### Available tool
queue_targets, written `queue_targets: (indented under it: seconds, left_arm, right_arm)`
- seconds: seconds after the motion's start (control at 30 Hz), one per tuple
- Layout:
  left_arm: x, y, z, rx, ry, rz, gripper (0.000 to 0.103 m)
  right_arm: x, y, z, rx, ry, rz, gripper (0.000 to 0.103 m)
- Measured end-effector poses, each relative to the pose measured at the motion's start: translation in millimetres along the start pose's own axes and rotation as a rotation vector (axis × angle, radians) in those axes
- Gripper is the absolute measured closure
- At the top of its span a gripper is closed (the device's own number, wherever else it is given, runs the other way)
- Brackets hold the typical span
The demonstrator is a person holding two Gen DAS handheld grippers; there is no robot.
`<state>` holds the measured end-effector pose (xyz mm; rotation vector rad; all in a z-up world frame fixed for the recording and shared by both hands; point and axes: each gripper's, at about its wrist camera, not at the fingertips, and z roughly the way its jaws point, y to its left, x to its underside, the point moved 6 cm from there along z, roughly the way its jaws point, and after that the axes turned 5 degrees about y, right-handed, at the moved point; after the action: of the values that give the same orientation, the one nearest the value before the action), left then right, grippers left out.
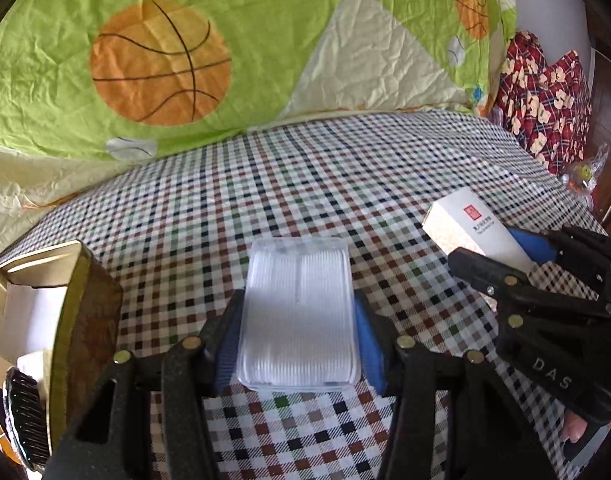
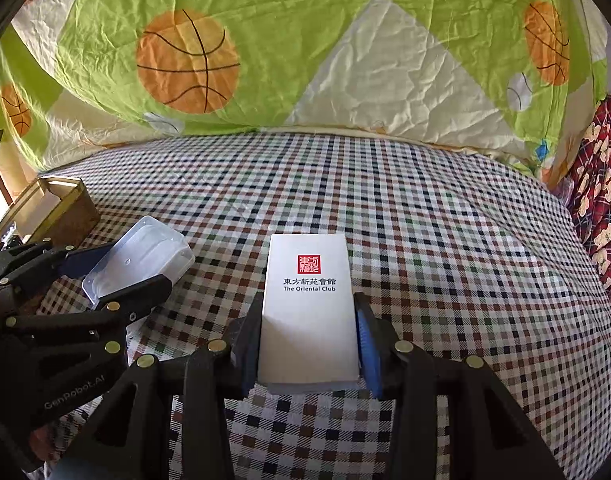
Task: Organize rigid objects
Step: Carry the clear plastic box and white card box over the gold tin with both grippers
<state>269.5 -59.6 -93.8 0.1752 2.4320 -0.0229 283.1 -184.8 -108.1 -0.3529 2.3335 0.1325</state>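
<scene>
A clear plastic box (image 1: pixel 297 280) with white ribbed contents sits between the blue pads of my left gripper (image 1: pixel 297 300), which press on its two long sides. The right wrist view shows that same clear box (image 2: pixel 153 240) tilted in my left gripper (image 2: pixel 133 268), just over the checked sheet (image 2: pixel 425 220). My right gripper (image 2: pixel 308 304) is shut on a white card box (image 2: pixel 309 272) printed with a red seal and "The Oriental Club". In the left wrist view the white box (image 1: pixel 461 224) sticks out of my right gripper (image 1: pixel 493 246) at the right.
An open brown and gold box (image 1: pixel 81 320) stands at the left, with a dark hairbrush (image 1: pixel 23 412) beside it. A green basketball quilt (image 1: pixel 265 60) rises behind the checked sheet (image 1: pixel 305 184). A red patterned cloth (image 1: pixel 545 96) and a small wrapped toy (image 1: pixel 585 172) lie far right.
</scene>
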Motion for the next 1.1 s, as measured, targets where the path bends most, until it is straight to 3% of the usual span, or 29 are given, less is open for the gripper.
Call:
queue_targets:
  seconds: [0.37, 1.1]
  left_arm:
    - [-0.2, 15.6, -33.4, -0.055, -0.168, -0.049, 0.052]
    - [8.0, 13.4, -76.5, -0.147, -0.349, -0.039, 0.052]
  right_arm:
    - [-4.7, 9.3, -16.8, 0.005, -0.103, -0.044, 0.059]
    - [-3.4, 9.2, -51.8, 0.016, -0.285, -0.047, 0.059]
